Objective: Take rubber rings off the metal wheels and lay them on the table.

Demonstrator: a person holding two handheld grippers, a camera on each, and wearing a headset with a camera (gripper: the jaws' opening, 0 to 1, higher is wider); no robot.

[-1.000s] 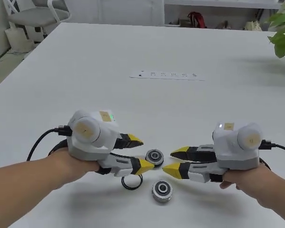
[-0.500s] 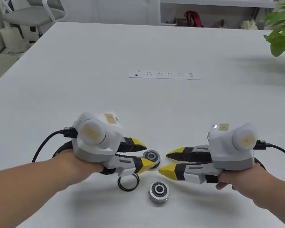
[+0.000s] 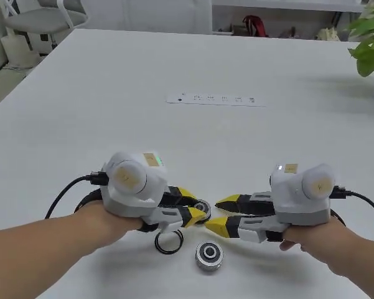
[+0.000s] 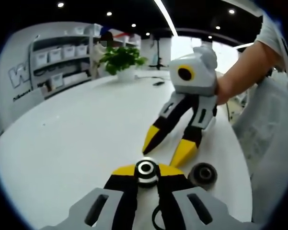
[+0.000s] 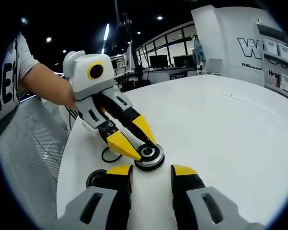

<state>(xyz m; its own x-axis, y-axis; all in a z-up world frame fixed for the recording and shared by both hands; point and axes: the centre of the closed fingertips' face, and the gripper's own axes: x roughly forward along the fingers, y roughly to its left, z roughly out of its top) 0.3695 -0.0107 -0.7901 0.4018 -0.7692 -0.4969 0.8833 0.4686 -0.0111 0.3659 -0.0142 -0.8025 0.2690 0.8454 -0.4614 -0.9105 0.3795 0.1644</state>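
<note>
Two fingers point(image 5: 123, 143) of the left gripper point(image 3: 196, 210) were clamped on one metal wheel point(image 4: 147, 171), which seemed to rest on the worktop point(image 3: 224, 143). The right gripper point(image 5: 152, 171) held its fingers apart, aimed at that wheel from the opposite side and just short of it. The risk, I judged, was a slip: only the fingertips pinched the wheel, so a sideways pull at its rim could twist it free, send it rolling, or knock the second wheel point(image 3: 210, 254) lying just nearer the person. A loose rubber ring point(image 3: 168, 242) lay flat beside the clamped wheel, under the left gripper. The left hand point(image 3: 109, 221) and right hand point(image 3: 314, 240) held both grippers low and nearly level, forearms converging on the wheel.
</note>
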